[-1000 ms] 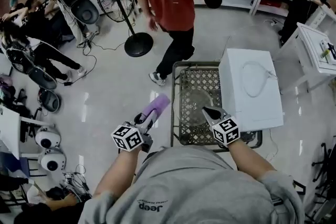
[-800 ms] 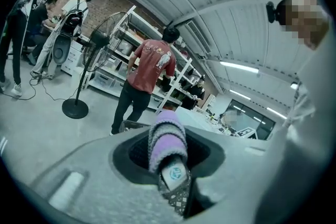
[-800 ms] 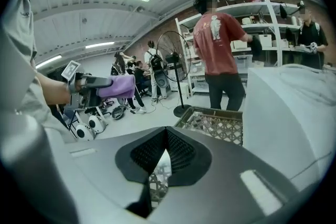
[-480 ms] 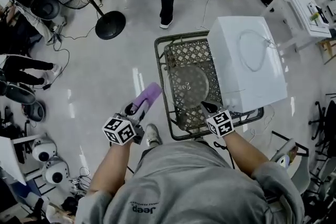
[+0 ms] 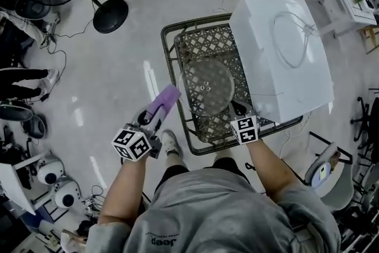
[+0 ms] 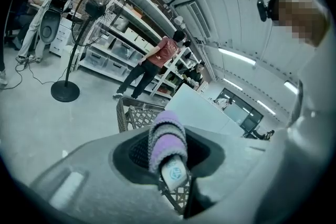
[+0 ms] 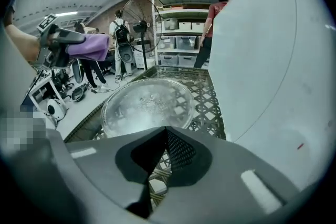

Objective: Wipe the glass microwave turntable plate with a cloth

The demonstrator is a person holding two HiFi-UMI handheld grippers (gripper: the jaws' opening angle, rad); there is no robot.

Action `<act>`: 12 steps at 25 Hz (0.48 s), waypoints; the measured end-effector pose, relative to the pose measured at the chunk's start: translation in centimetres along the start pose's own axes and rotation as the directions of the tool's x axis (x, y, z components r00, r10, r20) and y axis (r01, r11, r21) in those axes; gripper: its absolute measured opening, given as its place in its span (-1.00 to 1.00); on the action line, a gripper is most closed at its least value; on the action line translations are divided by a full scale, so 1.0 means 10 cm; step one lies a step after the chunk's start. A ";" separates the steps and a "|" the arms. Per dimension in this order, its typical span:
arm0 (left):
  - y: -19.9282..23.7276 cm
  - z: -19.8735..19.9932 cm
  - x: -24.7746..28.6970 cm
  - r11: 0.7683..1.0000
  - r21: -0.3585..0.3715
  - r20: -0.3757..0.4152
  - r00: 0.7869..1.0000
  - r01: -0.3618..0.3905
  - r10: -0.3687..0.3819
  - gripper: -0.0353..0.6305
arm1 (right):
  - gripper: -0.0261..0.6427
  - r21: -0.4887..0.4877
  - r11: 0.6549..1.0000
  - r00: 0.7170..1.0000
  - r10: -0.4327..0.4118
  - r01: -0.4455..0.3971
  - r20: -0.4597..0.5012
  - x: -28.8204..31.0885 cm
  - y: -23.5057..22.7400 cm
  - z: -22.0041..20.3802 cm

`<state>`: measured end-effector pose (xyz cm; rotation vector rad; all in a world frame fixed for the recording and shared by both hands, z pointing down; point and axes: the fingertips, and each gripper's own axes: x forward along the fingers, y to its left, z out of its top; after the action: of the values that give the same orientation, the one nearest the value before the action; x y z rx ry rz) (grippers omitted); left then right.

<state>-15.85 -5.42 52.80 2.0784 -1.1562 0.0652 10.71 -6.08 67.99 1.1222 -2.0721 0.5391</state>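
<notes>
Both grippers have crept forward over the last second as the head camera tipped down, and the walker in the red top has slid almost out of the head view. From above, the left gripper (image 5: 151,118) is clenched on a folded purple knitted cloth (image 5: 163,101) that juts ahead of its tips, over the pale floor just left of the dark wire lattice table (image 5: 177,121). The round clear glass turntable plate (image 5: 206,87) lies flat on that lattice, ahead and to the right of the left gripper. It sits just ahead and to the left of the right gripper (image 5: 237,107), whose tips hang at the plate's near right rim. The white box-shaped microwave (image 5: 279,56) stands to the right gripper's right. In the left gripper view, the left gripper (image 6: 169,164) pinches the cloth (image 6: 167,136) upright by its labelled end, with the lattice table (image 6: 131,113) and the microwave (image 6: 197,112) beyond. In the right gripper view, the right gripper (image 7: 165,132) is pressed shut on nothing, with the plate (image 7: 147,105) just ahead of it, the microwave (image 7: 273,60) at its right, and the cloth (image 7: 89,47) off to the left.
</notes>
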 end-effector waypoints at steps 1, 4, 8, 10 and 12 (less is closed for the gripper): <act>0.01 -0.02 0.05 1.000 0.000 -0.002 1.000 0.003 -0.003 -0.57 | -0.89 0.006 1.000 1.000 -0.008 0.008 0.005 0.04 -0.02 -0.02; 0.04 -0.08 0.19 1.000 0.000 -0.003 1.000 0.016 -0.016 -0.57 | -0.89 0.026 0.999 0.999 -0.026 0.025 0.030 0.15 -0.05 -0.06; 0.10 -0.12 0.35 1.000 0.007 -0.008 1.000 0.030 -0.030 -0.57 | -0.89 0.011 0.999 0.997 -0.051 0.050 0.053 0.25 -0.07 -0.10; 0.12 -0.14 0.41 0.999 0.009 -0.012 0.999 0.038 -0.037 -0.57 | -0.90 -0.005 0.998 0.995 -0.067 0.068 0.073 0.25 -0.09 -0.09; 0.15 -0.15 0.47 0.999 0.021 -0.018 0.999 0.040 -0.039 -0.57 | -0.90 -0.040 0.995 0.992 -0.082 0.086 0.092 0.24 -0.08 -0.07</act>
<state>-13.76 -8.32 56.55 2.1142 -1.1077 0.0768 10.76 -7.41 70.25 1.2226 -2.0920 0.4073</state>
